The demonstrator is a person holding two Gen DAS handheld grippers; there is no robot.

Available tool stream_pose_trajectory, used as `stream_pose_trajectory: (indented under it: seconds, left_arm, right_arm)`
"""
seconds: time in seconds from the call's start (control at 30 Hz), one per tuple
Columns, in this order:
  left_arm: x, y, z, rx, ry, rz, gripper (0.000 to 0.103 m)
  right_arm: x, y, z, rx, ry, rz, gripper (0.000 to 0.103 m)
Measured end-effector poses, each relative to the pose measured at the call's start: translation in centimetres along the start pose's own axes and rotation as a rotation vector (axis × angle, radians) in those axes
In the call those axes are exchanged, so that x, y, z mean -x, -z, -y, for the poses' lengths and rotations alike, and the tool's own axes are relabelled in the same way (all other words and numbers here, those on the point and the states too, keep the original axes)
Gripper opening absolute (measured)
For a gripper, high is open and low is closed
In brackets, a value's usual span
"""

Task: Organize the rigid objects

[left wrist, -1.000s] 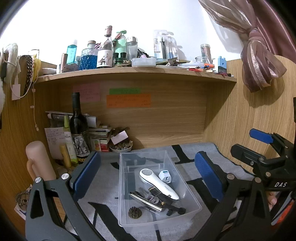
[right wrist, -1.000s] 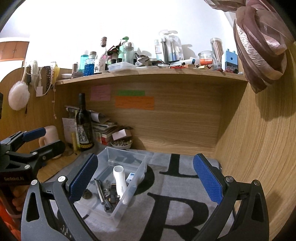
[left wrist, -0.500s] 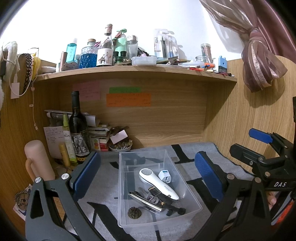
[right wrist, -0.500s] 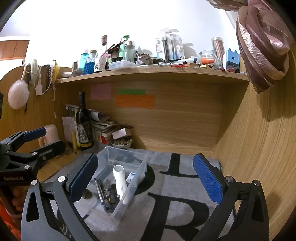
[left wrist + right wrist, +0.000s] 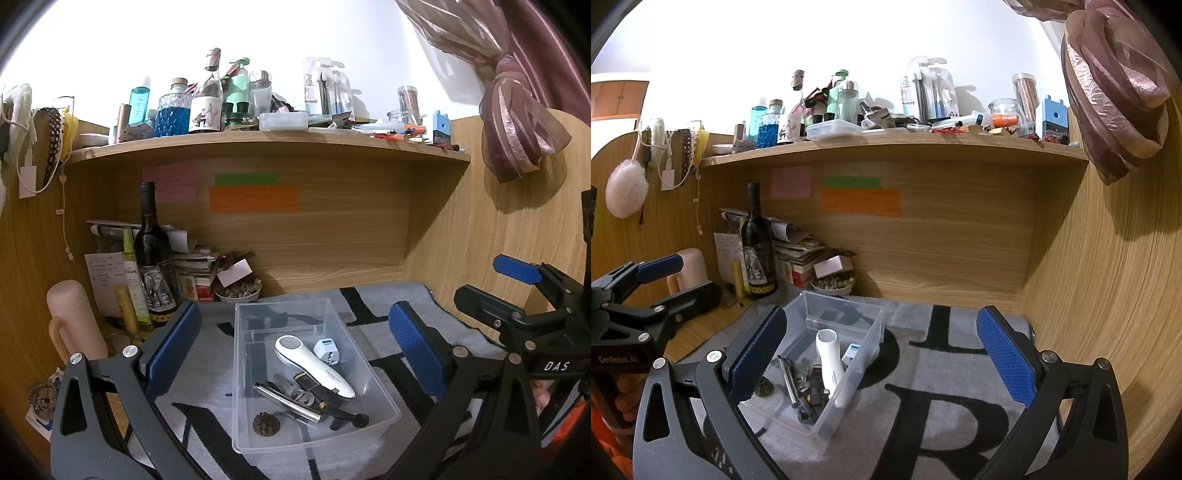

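Left wrist view: left gripper (image 5: 295,347) spread wide, holding nothing, above clear bin (image 5: 384,413) at lower centre, with white handheld device (image 5: 314,362), plug adapter (image 5: 327,351) and metal tools (image 5: 288,400) inside. Right wrist view: right gripper (image 5: 882,350) likewise spread wide and unloaded, bin at lower left on grey mat (image 5: 938,369).

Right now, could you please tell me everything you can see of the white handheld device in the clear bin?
The white handheld device is a smooth, glossy, plastic-looking wand with a rounded head bearing a grey circular face. It lies flat and diagonal in the clear bin, head toward the shelf, handle resting over the dark metal tools. A small white adapter sits beside its head. Neither set of tongs touches it.
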State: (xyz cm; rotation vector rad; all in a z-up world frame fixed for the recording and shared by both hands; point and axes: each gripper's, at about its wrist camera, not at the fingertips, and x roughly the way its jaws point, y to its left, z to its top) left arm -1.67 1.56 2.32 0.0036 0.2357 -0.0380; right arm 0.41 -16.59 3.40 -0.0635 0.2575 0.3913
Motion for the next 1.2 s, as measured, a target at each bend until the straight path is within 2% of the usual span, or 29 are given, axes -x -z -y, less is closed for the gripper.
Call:
stream_pose_trajectory:
  seconds: [1.2]
  left_arm:
    - [0.34,0.13,0.28,0.007,0.017,0.016,0.103]
  right_arm:
    - [-0.14,0.11,0.19,0.016,-0.025,0.001,0.103]
